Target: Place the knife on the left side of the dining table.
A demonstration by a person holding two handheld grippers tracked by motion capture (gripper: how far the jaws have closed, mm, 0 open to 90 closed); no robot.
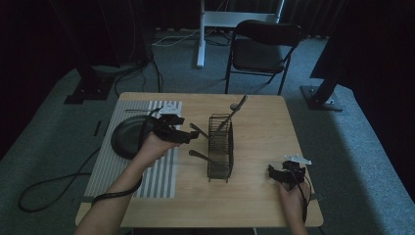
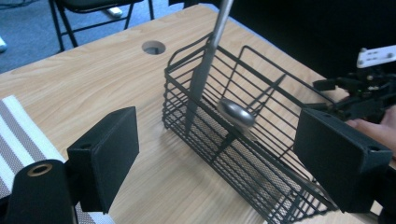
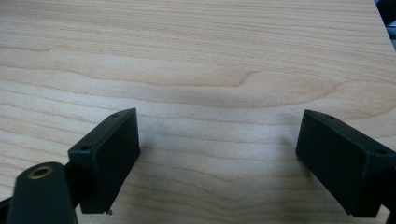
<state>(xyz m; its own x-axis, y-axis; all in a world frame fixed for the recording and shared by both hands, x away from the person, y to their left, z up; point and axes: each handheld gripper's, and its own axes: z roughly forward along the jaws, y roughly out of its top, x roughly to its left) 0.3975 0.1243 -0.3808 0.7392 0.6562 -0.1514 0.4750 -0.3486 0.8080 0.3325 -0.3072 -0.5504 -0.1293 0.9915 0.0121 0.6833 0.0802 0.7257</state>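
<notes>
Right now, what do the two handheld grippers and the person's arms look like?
Both are black. The left gripper and right gripper each have two blocky rectangular black jaws with small screw holes, plus a brass-ringed hole at lower left. Each carries a pale three-cornered plate on top and trails a black cable. Forearms are bare, no sleeves.

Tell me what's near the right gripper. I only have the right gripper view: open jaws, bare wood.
Observer: In the high view, a black wire basket stands mid-table, left of the right gripper and apart from it.
Operator: Anything in the basket?
Observer: Yes. A metal utensil leans upright in it, with its handle rising past the rim. A spoon bowl sits lower inside.
Operator: Where's the left gripper?
Observer: The left gripper is at the basket's left side. It is open, with nothing between its pads.
</notes>
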